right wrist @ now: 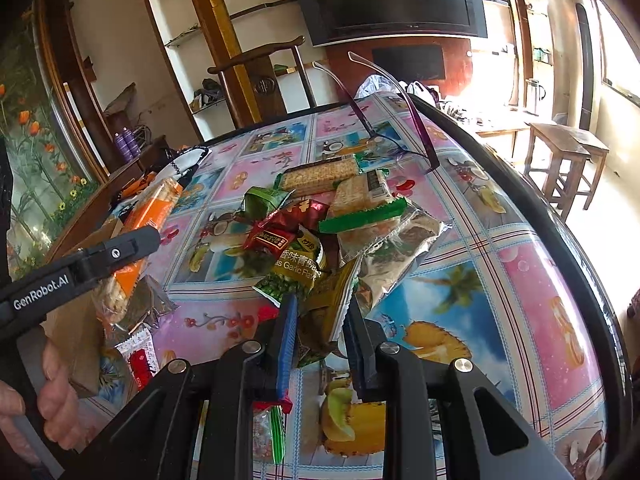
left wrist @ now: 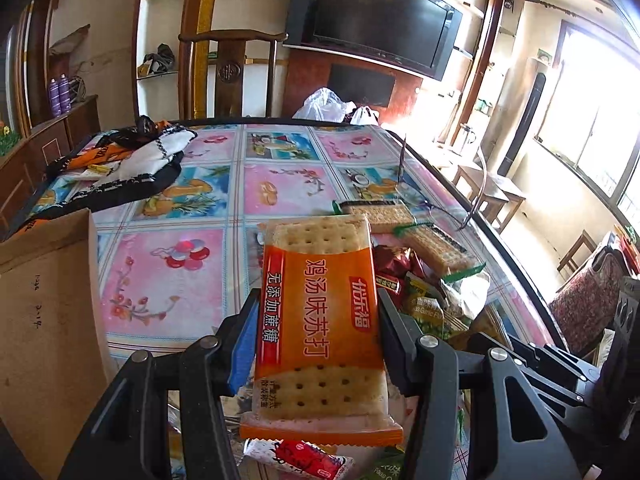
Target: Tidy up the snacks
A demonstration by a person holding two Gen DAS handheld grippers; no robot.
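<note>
My left tongs are closed on an orange-wrapped soda cracker packet with clear ends, clamped across its printed middle between the blue-padded finger and the black finger opposite; the packet stands upright and lifted off the glass-topped table with a fruit-and-flower patterned cloth. To the left of these tongs stands a brown cardboard box, its near wall just beside the gripper frame. Ahead and to the right lies the loose heap of snack packets, with two green-edged cracker packets at its far side. Below the held packet, a red-and-white sweet wrapper lies on the table. My right tongs stand partly open, fingers on either side of a dark yellow-green foil snack packet at the near edge of the heap; whether the pads press it I cannot tell. Just ahead of them lies a green garlic-flavour pea packet, and beyond it a red sweet wrapper. A pair of purple-framed spectacles rests well beyond the heap. Far left of the right tongs, my left hand grips the other tool's handle.
</note>
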